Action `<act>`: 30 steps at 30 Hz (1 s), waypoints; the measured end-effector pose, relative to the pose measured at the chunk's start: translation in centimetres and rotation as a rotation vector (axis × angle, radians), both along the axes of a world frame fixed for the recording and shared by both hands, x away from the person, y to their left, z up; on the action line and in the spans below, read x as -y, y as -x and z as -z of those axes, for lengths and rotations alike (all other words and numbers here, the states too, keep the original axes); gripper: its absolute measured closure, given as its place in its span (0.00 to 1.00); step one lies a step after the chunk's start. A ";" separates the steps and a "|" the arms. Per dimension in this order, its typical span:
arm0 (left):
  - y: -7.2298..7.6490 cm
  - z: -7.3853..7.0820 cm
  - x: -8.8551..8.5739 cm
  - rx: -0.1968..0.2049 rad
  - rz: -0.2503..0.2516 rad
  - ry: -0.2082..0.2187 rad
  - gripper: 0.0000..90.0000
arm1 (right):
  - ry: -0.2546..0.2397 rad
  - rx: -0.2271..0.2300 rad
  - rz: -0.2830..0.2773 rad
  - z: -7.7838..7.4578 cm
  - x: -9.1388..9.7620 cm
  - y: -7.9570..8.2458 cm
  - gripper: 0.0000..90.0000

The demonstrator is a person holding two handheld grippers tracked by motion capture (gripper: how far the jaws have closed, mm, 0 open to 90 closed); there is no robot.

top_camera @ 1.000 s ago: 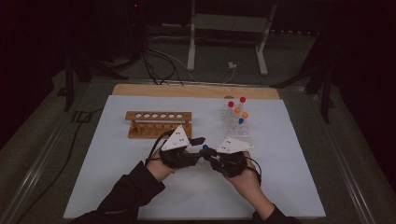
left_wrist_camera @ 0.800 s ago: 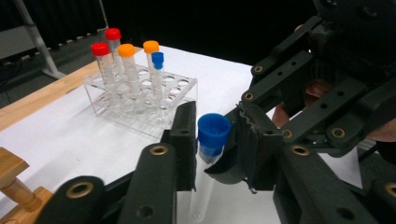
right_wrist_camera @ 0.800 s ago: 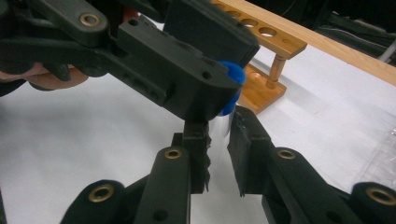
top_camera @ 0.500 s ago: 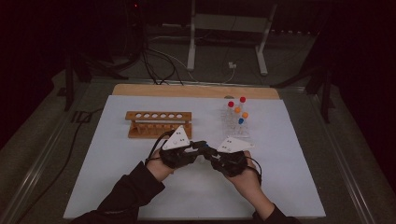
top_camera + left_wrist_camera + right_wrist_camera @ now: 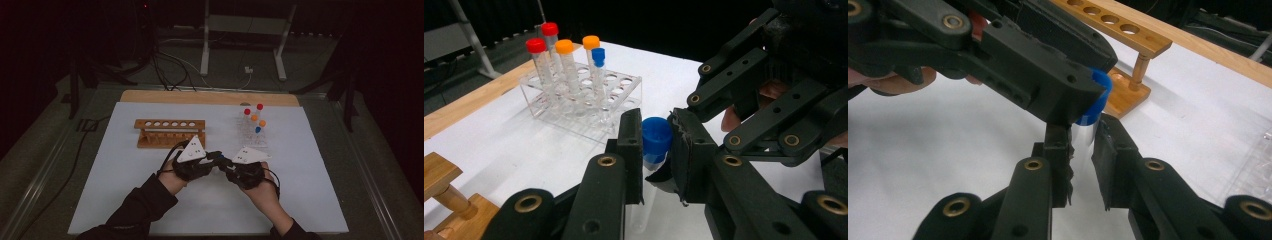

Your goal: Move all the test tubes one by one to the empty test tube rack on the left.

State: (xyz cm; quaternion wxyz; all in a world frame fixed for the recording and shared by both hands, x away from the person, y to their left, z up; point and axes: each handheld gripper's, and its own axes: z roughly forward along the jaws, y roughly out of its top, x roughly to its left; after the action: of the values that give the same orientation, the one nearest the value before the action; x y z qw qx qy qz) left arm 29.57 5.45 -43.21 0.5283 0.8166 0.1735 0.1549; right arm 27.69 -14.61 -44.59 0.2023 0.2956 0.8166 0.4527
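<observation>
Closed further onto the blue cap [image 5: 657,135] since the earlier frame: left gripper [image 5: 655,150], jaws now pinching that cap from both sides, hand otherwise in the same spot near the middle of the white mat [image 5: 125,200]. Same place too for the right gripper [image 5: 1082,150], jaws clamped on the clear tube [image 5: 1083,134] just below the cap. Held between the two grippers, above the mat, in front of the wooden rack [image 5: 169,133] and the clear plastic rack [image 5: 254,134]: one capped test tube, cap in the left gripper's jaws, glass body in the right's. Seen from above as left gripper [image 5: 212,157] and right gripper [image 5: 226,164] meeting tip to tip, each with a pale three-cornered plate on top, forearms in dark sleeves coming up from the bottom edge. Standing upright in the clear plastic rack [image 5: 589,105]: five more tubes, two red-capped, two orange-capped, one blue-capped. Wooden rack [image 5: 1118,30] with its row of round holes unfilled, lying to the left of the plastic one. Beyond the mat, a strip of bare wooden board [image 5: 210,97], then cables and a metal stand on the dark floor.
</observation>
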 end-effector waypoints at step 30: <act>-4.1 -5.8 -5.3 0.086 -0.221 0.113 0.86 | -0.147 0.035 0.001 -1.2 1.4 0.0 0.00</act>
State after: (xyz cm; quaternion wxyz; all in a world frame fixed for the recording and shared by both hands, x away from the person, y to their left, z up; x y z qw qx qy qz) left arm 33.64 10.78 -37.37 0.5602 0.7540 0.2479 0.2371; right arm 27.68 -15.99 -43.36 0.1944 0.3021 0.7773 0.5165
